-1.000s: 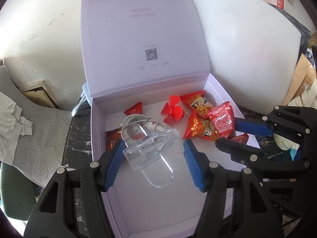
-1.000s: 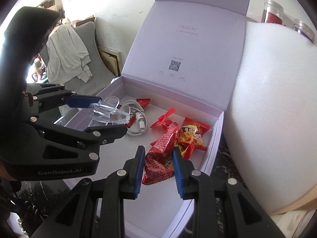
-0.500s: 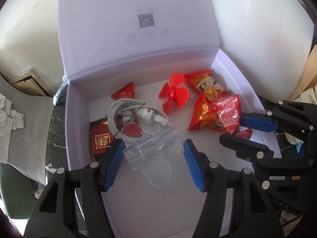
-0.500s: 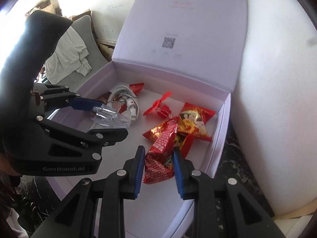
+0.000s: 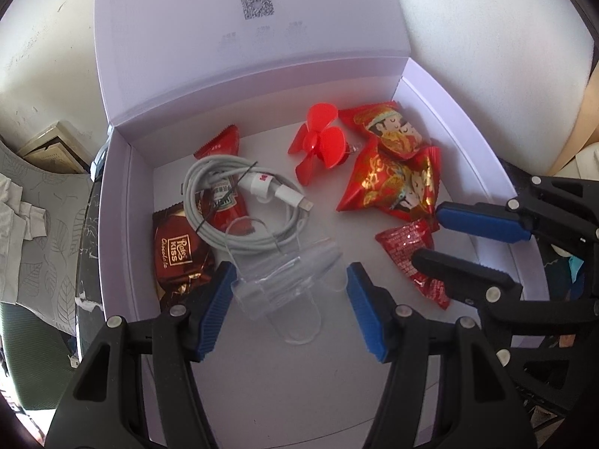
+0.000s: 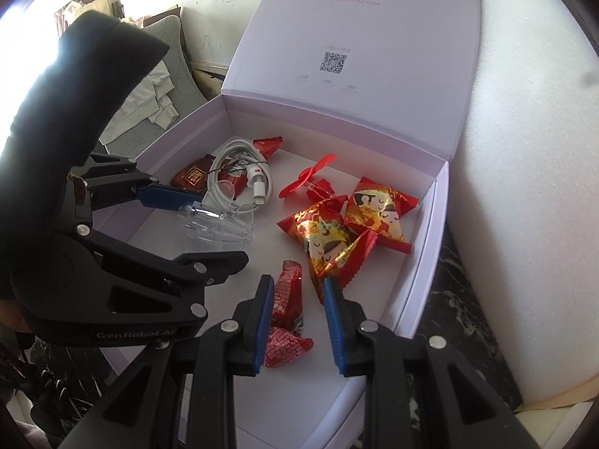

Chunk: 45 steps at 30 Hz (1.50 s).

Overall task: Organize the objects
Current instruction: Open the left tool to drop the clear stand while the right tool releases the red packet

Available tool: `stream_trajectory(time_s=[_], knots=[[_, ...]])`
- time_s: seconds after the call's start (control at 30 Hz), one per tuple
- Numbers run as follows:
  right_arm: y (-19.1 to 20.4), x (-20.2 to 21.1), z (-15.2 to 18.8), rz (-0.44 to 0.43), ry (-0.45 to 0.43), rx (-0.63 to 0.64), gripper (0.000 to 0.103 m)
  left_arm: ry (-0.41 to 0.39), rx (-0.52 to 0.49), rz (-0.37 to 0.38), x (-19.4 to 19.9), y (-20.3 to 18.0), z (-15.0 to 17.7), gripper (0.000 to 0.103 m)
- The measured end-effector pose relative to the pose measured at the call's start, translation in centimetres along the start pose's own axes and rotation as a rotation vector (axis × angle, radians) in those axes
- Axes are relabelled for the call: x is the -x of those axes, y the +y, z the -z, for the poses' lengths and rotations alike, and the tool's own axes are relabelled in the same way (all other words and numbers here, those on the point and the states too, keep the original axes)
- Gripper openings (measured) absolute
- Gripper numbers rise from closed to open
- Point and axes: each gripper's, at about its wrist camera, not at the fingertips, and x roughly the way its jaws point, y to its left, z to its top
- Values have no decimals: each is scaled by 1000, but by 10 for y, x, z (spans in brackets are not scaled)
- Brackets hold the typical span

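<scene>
An open lilac box (image 5: 468, 123) holds small items. My left gripper (image 5: 290, 277) is shut on a clear plastic holder (image 5: 284, 280), low over the box floor near the front left. The holder (image 6: 217, 224) also shows in the right wrist view, in the left gripper (image 6: 221, 228). A small red snack packet (image 6: 286, 310) lies on the floor between the pads of my right gripper (image 6: 295, 288). It touches the left pad, with a gap to the right pad, so this gripper is open. In the left wrist view the packet (image 5: 408, 254) lies under the right gripper (image 5: 426, 235).
Inside the box lie a coiled white cable (image 5: 239, 202), a brown chocolate packet (image 5: 176, 250), a ketchup sachet (image 5: 224, 194), a red propeller (image 5: 318, 146) and two red-gold candy packets (image 5: 393, 183). The lid stands upright behind. A white foam block (image 6: 524, 187) flanks the right wall.
Both grippers have moved down and further into the box. The red snack packet, gripped upright by the right gripper before, now lies on the box floor. The left still holds the clear holder.
</scene>
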Motion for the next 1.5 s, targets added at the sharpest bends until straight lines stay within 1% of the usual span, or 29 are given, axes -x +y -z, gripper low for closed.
stream_trajectory(time_s=[0.13, 0.17, 0.27, 0.43, 0.63, 0.8, 0.9, 0.97, 1.0, 1.03, 1.07, 1.1, 1.17, 1.2, 1.27, 1.3, 1.37, 1.5], knots=[[2, -1, -1, -7, 5, 6, 26, 3, 11, 2, 2, 1, 2, 60], [3, -2, -1, -7, 8, 8, 26, 6, -4, 11, 2, 1, 3, 60], [4, -2, -2, -4, 15, 11, 26, 13, -7, -4, 3, 0, 5, 60], [5, 0, -4, -1, 14, 14, 26, 14, -4, -7, 9, -3, 7, 60], [7, 5, -8, 8, 8, 26, 27, -13, 0, -22, 22, -3, 9, 60], [3, 15, -8, 31, -6, 22, 27, -54, 24, -36, 37, -2, 9, 60], [-2, 16, -10, 48, -6, 19, 29, -91, 35, -42, 47, -2, 11, 60], [-2, 21, -6, 58, -7, 15, 31, -98, 44, -33, 49, -7, 7, 60], [-2, 22, -6, 62, -9, 10, 34, -100, 51, -29, 52, -6, 8, 60], [-4, 23, -4, 67, -11, 5, 40, -103, 54, -27, 53, -8, 7, 60], [-5, 24, -4, 70, -9, 0, 43, -109, 57, -27, 55, -2, 1, 60], [-4, 24, -4, 75, -3, -3, 46, -117, 56, -31, 59, -3, 1, 60], [-3, 29, -3, 98, -4, -4, 46, -129, 56, -43, 64, -4, 0, 60], [-2, 32, -3, 104, -4, -1, 47, -133, 59, -49, 66, 2, -4, 61], [-1, 37, -3, 119, -10, 0, 49, -131, 67, -63, 74, -1, -4, 67], [0, 35, -4, 124, -13, -1, 51, -130, 70, -69, 75, -2, -4, 68], [-3, 51, -1, 136, -23, -5, 52, -138, 72, -73, 77, -4, -3, 68], [0, 64, -1, 162, -41, -4, 52, -159, 81, -70, 88, -3, 0, 68]])
